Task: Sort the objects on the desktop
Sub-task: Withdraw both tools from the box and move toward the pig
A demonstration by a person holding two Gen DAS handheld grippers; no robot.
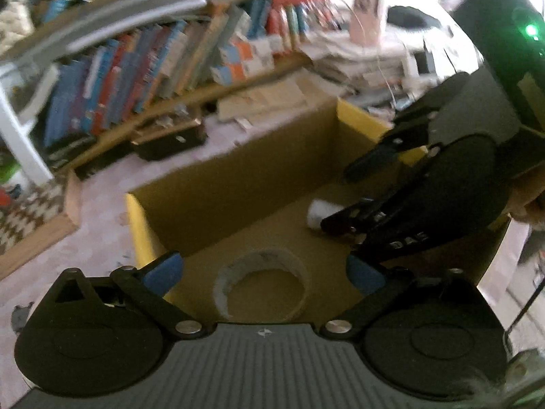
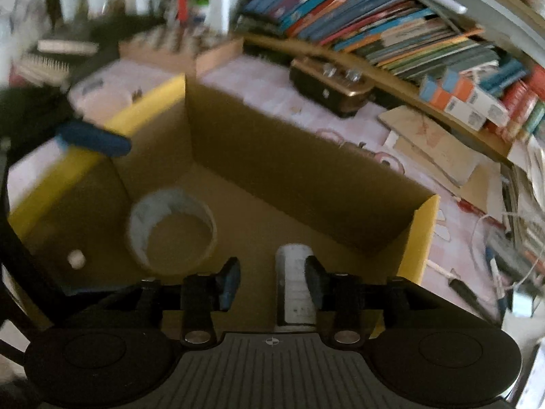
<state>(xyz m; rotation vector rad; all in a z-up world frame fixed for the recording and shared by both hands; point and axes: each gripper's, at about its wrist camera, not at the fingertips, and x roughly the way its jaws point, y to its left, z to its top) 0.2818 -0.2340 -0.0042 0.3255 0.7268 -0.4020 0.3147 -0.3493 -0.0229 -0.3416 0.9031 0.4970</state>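
Note:
An open cardboard box (image 1: 141, 228) with yellow flaps stands on the desk, and both grippers hang over it. A roll of whitish tape (image 1: 262, 279) lies flat on the box floor, just under my left gripper (image 1: 264, 272), whose blue pads stand wide apart and hold nothing. In the right wrist view the same tape roll (image 2: 172, 231) lies at the left of the box (image 2: 419, 238). A white cylinder (image 2: 294, 283) lies on the floor between the fingers of my right gripper (image 2: 271, 283). It sits by the right pad, with a clear gap to the left pad. The left view shows the right gripper (image 1: 340, 197) above the cylinder (image 1: 322, 213).
A curved shelf of books (image 2: 391, 24) runs behind the box. A black and gold device (image 2: 332, 90), flat cardboard pieces (image 2: 432, 143), stacked papers (image 1: 357, 58) and small tools (image 2: 466, 293) lie on the pink cloth (image 2: 259, 92) around it. A small pale round spot (image 2: 75, 259) shows inside the box.

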